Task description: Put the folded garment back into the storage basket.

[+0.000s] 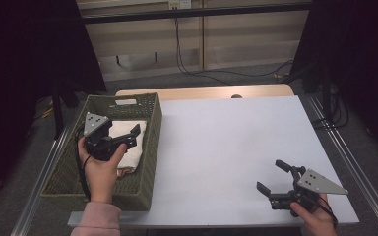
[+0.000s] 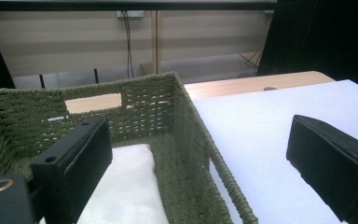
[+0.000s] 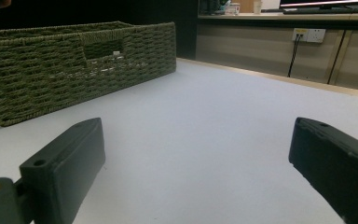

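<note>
A white sheet [image 1: 236, 147] covers most of the table, and a strip of bare wood [image 1: 202, 92] shows along its far edge. Metal rails [image 1: 347, 162] run along the table's sides. On the left part of the table sits a green woven basket [image 1: 150, 147] with a handle slot cut in its far wall. Inside it lies a folded white cloth [image 1: 130, 142], flat on the basket floor.

The left gripper [image 1: 130, 136] hangs over the basket, just above the cloth, with its jaws spread wide and nothing between them. In the left gripper view one jaw stands over the cloth [image 2: 126, 186] and the other over the sheet outside the basket's near wall [image 2: 200, 149]. Whether a jaw touches the cloth cannot be told.

The right gripper [image 1: 271, 177] is held low over the sheet near the table's near right corner, well apart from the basket; its jaws are also spread, with only bare sheet [image 3: 200, 130] between them, and the basket [image 3: 74, 60] shows farther off.

Beyond the table the floor is grey, and cables [image 1: 216, 71] trail across it from a wall socket [image 1: 179, 5]. The far wall is pale panelling, and dark curtains [image 1: 24, 59] hang on both sides
</note>
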A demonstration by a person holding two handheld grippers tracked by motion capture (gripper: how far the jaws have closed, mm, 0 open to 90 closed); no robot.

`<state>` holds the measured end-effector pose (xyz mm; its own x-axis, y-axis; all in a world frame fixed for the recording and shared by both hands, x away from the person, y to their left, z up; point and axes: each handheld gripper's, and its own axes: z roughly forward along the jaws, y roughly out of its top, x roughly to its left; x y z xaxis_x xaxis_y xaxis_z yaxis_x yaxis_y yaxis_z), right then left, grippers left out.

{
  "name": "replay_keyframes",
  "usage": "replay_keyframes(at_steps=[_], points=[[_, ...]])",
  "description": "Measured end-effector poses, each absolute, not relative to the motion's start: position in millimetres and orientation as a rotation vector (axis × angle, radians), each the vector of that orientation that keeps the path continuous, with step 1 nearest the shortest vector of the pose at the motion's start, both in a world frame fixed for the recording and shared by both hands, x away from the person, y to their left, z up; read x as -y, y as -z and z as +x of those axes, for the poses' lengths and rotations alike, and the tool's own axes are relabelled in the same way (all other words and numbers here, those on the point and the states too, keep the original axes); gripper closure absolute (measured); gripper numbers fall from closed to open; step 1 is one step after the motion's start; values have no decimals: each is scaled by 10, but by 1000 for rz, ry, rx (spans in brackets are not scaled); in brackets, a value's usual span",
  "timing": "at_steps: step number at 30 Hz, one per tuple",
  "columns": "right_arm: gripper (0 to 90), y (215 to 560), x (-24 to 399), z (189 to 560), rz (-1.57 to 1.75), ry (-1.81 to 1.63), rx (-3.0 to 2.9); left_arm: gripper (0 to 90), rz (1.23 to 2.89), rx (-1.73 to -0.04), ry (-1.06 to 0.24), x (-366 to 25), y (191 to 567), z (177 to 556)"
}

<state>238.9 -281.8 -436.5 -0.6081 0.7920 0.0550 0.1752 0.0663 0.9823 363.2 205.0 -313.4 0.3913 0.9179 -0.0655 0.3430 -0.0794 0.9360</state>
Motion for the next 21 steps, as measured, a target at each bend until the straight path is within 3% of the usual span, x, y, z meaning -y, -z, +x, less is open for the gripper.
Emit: replay_keyframes(at_steps=[21], points=[[31,4368,2810,2389,960,-1572,-1840,68,1604,-1107,-726,-2024,3178,3494]])
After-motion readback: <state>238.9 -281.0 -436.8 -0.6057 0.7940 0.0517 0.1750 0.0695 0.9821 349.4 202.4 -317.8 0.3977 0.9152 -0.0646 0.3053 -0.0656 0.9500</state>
